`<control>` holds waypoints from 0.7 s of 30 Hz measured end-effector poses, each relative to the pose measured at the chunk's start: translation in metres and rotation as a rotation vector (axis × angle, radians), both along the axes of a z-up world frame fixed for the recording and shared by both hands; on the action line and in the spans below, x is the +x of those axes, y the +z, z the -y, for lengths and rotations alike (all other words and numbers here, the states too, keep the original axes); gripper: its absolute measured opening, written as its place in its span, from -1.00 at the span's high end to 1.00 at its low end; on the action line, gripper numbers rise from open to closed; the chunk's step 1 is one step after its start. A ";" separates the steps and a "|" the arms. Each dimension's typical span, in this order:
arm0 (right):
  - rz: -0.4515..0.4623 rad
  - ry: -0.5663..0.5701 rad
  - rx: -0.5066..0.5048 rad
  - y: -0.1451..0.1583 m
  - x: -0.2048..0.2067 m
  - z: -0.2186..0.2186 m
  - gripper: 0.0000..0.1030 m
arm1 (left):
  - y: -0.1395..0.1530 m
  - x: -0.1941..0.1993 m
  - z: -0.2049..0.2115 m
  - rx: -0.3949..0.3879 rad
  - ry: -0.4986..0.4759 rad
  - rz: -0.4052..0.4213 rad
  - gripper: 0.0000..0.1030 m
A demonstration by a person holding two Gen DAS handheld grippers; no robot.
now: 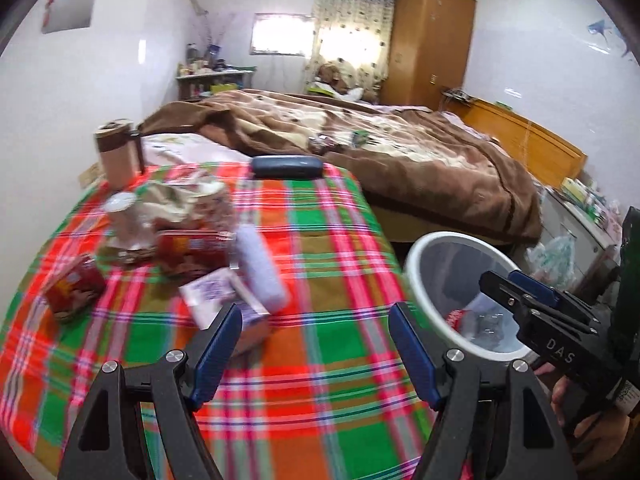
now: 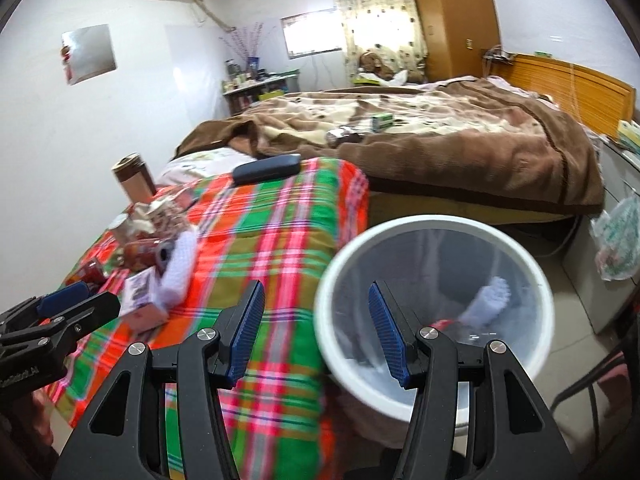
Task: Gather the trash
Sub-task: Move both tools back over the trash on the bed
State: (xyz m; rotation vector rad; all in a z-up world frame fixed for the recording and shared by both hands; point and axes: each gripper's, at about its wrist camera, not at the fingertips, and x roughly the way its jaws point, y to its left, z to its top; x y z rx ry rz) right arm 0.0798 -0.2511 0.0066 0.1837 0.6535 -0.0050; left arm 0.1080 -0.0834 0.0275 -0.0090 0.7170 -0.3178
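Note:
A white trash bin (image 2: 434,226) with some trash inside stands on the floor right of the plaid-covered table (image 1: 312,248); it also shows in the left wrist view (image 1: 416,256). On the table lie a lavender roll (image 1: 262,268), a small purple-white box (image 1: 212,294), red packets (image 1: 188,250) and crumpled wrappers (image 1: 176,200). My left gripper (image 1: 314,332) is open and empty above the table, just right of the box. My right gripper (image 2: 316,312) is open and empty at the bin's near-left rim.
A brown-lidded tumbler (image 1: 118,152) and a dark glasses case (image 1: 286,166) stand at the table's far side. A bed with a brown blanket (image 1: 400,148) lies beyond. A plastic bag (image 2: 618,236) hangs at the right by a white cabinet.

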 end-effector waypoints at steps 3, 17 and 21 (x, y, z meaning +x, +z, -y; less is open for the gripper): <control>-0.001 0.032 0.002 0.000 0.005 -0.017 -0.08 | -0.001 0.000 -0.028 -0.016 0.051 -0.001 -0.47; -0.049 0.173 0.009 -0.010 0.029 -0.090 -0.09 | -0.006 0.011 -0.151 -0.021 0.257 0.002 -0.47; -0.051 0.217 0.017 -0.011 0.037 -0.111 -0.10 | -0.010 0.019 -0.176 -0.003 0.281 -0.004 -0.47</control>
